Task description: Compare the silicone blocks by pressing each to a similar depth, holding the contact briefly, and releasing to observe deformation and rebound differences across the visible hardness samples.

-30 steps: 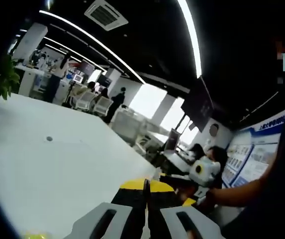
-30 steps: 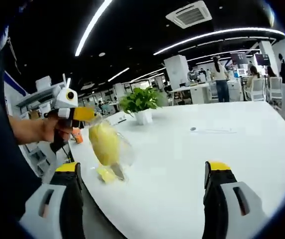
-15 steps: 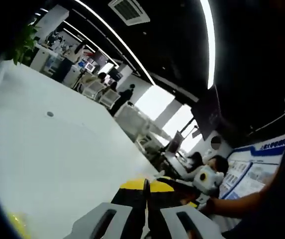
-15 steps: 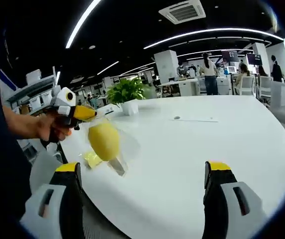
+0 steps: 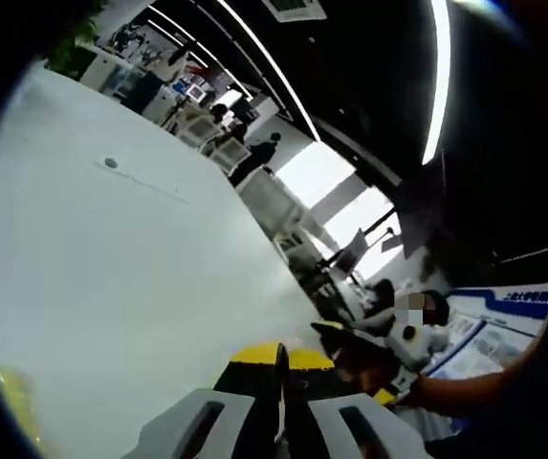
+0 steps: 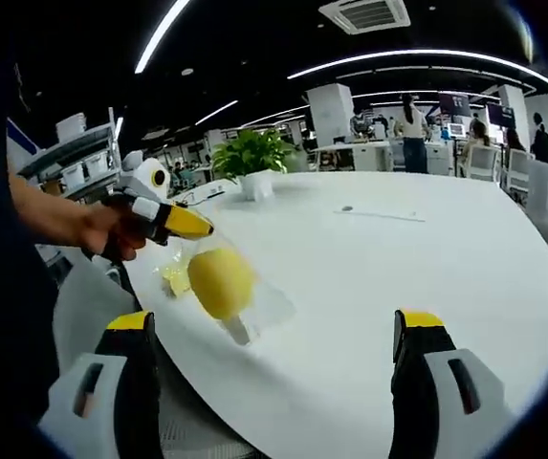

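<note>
- While the right gripper (image 6: 274,382) hangs over the white table (image 6: 427,258), its jaws stand wide apart with nothing between them.
- Seen from the right gripper view, the left gripper (image 6: 192,226) is held in a hand (image 6: 101,229), its yellow jaws closed together on the edge of a clear bag (image 6: 254,301).
- Inside the bag hangs a yellow block (image 6: 221,282), lifted off the table.
- A smaller yellow piece (image 6: 176,279) lies on the table just beside the bag, near the table's edge.
- A potted plant (image 6: 252,158) stands farther back on the table.
- From the left gripper view, the jaws meet with no gap; a yellow blur (image 5: 15,406) shows low on the left.
</note>
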Demonstrator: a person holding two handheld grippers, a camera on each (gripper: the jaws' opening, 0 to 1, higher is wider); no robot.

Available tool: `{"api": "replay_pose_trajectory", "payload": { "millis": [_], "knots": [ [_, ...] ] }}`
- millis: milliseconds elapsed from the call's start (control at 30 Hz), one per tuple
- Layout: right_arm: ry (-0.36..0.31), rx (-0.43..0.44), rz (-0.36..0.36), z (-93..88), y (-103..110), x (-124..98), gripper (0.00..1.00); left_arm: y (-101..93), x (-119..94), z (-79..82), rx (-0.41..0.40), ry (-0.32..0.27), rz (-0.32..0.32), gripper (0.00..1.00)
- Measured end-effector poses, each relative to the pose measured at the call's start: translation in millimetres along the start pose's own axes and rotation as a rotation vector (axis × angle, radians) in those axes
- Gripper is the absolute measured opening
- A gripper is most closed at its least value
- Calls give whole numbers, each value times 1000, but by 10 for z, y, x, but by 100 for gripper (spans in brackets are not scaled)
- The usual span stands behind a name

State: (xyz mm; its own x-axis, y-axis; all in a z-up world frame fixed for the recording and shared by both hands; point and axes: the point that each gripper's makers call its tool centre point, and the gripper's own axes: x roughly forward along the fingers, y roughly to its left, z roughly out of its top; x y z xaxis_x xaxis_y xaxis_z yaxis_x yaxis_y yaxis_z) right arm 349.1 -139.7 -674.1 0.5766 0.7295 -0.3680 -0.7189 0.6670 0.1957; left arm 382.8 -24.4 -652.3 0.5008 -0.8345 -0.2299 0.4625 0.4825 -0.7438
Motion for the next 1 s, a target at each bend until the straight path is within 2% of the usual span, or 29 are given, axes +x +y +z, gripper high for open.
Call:
{"api": "replay_pose_trajectory", "payload": {
  "millis": [133,233,300,333,500,633,733,1000],
  "knots": [
    [-7,15,-9,-19,-33,-6,96,162,-40,3,-20,-8,33,0],
    [-22,44,-23,-15,-87,-3,96,324,-63,14,-5,-14,76,0],
    [-26,54,-28,-11,-95,2,96,570,-111,63,20,-44,174,0],
    [-27,54,-29,-10,-93,5,96,679,-133,56,68,-31,218,0],
    [-26,58,-33,2,-90,23,96,825,-106,72,88,-18,250,0],
    [-28,70,-30,3,-76,22,96,987,-118,61,47,-20,290,0],
    [-20,62,-16,-30,-47,37,96,1097,-137,11,44,-14,329,0],
    [-14,86,-21,-80,-61,78,96,1263,-127,-127,46,29,358,0]
  ]
}}
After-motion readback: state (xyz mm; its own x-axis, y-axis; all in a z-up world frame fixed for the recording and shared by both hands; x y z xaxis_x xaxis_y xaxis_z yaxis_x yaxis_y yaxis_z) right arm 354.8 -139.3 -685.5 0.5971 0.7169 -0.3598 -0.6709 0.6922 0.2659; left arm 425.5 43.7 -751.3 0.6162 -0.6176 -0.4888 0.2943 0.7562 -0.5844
